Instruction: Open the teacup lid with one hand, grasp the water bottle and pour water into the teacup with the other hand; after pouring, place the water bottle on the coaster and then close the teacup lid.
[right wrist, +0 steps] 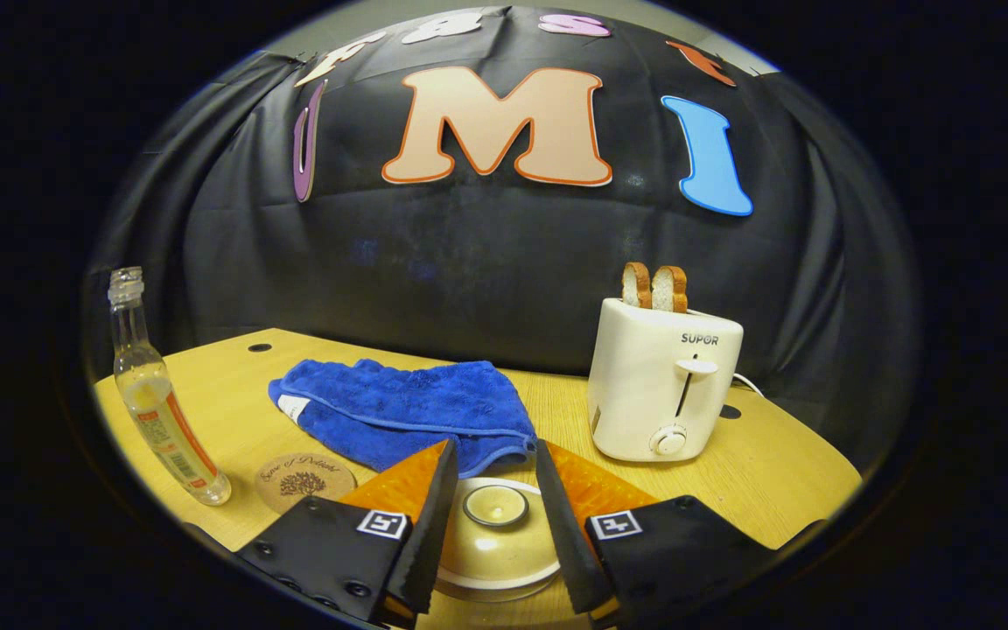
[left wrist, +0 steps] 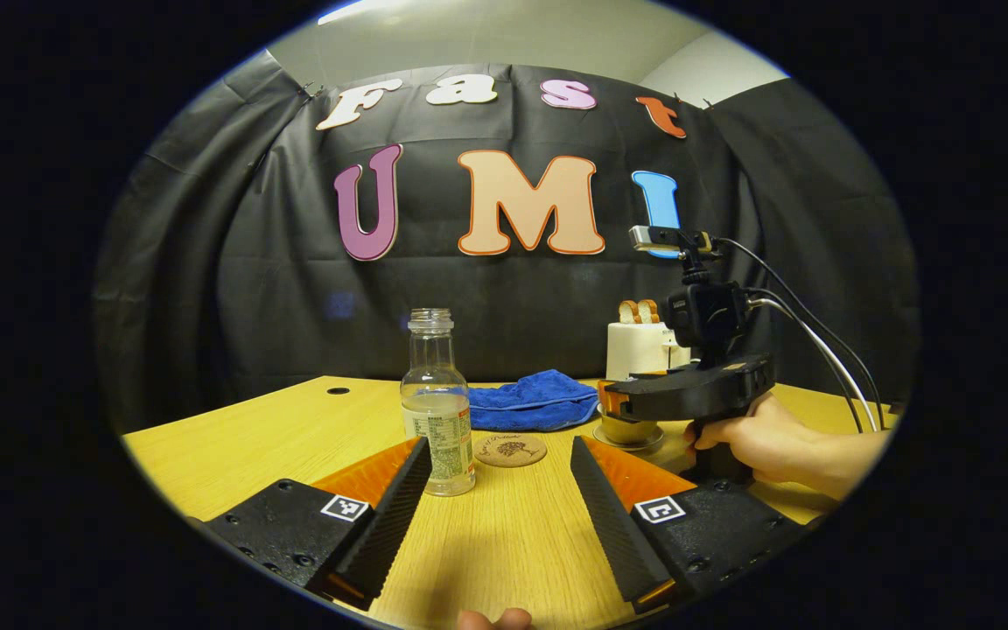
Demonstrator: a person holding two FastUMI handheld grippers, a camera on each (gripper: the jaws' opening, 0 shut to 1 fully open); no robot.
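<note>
The clear water bottle [left wrist: 438,411], uncapped and partly full, stands upright on the table just beyond my left fingertip. My left gripper [left wrist: 500,445] is open and holds nothing. Between its fingers, farther off, lies the round wooden coaster [left wrist: 510,450]. In the right gripper view the cream teacup lid [right wrist: 497,542] sits on the cup, and its round knob [right wrist: 495,505] lies between the fingers of my open right gripper [right wrist: 495,448], which stand close on either side. The bottle [right wrist: 158,398] and coaster [right wrist: 303,479] are at the left there. In the left gripper view the teacup [left wrist: 628,430] sits under the hand-held right gripper.
A blue cloth [right wrist: 399,411] lies crumpled behind the teacup. A white toaster [right wrist: 661,389] with two slices of bread stands at the back right. A hand [left wrist: 775,442] holds the right gripper, with cables trailing right. The wooden table [left wrist: 504,542] has bare room in front.
</note>
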